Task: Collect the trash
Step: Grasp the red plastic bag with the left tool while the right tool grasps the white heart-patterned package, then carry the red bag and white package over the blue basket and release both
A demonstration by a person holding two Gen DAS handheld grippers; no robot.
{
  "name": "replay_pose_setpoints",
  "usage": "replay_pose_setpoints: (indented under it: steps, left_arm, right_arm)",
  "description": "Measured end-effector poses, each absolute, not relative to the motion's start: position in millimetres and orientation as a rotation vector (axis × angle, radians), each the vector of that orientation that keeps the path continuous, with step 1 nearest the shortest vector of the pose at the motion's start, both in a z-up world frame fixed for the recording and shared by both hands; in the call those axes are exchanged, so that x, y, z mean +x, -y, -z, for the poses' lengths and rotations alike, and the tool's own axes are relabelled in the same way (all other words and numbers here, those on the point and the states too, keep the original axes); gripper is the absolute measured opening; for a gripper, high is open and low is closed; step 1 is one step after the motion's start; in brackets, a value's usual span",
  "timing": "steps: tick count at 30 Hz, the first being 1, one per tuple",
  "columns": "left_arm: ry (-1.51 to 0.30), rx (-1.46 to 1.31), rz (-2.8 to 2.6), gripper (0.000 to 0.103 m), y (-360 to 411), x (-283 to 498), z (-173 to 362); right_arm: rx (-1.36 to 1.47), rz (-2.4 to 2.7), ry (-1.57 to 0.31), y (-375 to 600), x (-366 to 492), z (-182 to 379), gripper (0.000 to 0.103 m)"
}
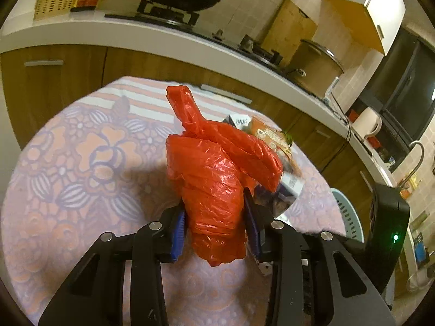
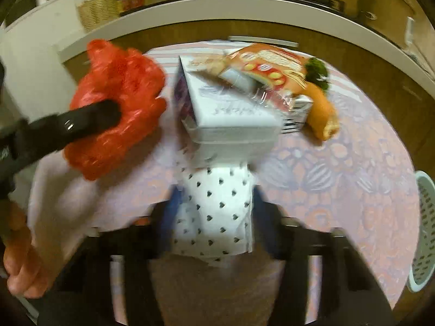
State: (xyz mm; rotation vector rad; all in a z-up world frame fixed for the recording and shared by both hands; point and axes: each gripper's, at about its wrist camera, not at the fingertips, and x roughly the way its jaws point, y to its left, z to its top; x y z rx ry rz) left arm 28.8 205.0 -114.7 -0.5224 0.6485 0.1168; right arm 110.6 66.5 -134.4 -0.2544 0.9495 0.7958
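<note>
Two grippers each hold a piece of trash above a cloth-covered counter (image 1: 81, 163). The left gripper (image 1: 214, 228) has its jaws pinching a crumpled red plastic bag (image 1: 214, 179), which sits squarely between the blue pads (image 1: 178, 233) and stands up past them, its twisted top pointing toward the kitchen cabinets. In the right wrist view the same red bag (image 2: 117, 103) appears at the left, lifted off the cloth with a black finger (image 2: 89, 121) of the left gripper across it. The right gripper (image 2: 214, 217) has its jaws closed on a white paper with small heart marks (image 2: 214, 209), which fills the gap between them and reaches forward to touch a white box (image 2: 231, 108). That box lies on the cloth just ahead of the jaws, with an orange snack wrapper (image 2: 272, 68) lying across its top and an orange roll-shaped item (image 2: 323, 114) beside its right end. A pale plastic basket (image 2: 425, 231) shows at the right edge, well apart from the box; the right wrist view is blurred
</note>
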Motion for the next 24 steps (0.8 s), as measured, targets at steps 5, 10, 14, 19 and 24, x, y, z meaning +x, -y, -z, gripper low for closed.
replay_pose_setpoints:
  steps: [5,10,14,19,24]
  left_arm:
    - [-0.61,-0.524,-0.101,0.035,-203,16,96]
    - [-0.584,-0.49,-0.068,0.035,-186,9,79]
    - [-0.571,-0.458,-0.018,0.035,-162,10,66]
    - [-0.556,-0.418,0.068,0.035,-126,21,49]
    - [-0.545,-0.356,0.142,0.035,-82,39,32]
  right_arm:
    - [-0.275,-0.841,-0.93,-48,86,125,0.019]
    - [-0.257,-0.864,-0.92,-19,70,112,0.019]
    - [-0.213,-0.832,-0.881,12,65,96,0.019]
    - [-0.139,-0.765,-0.82,54,73,67,0.019]
    - [-0.078,-0.655,-0.747,110,92,41,0.019]
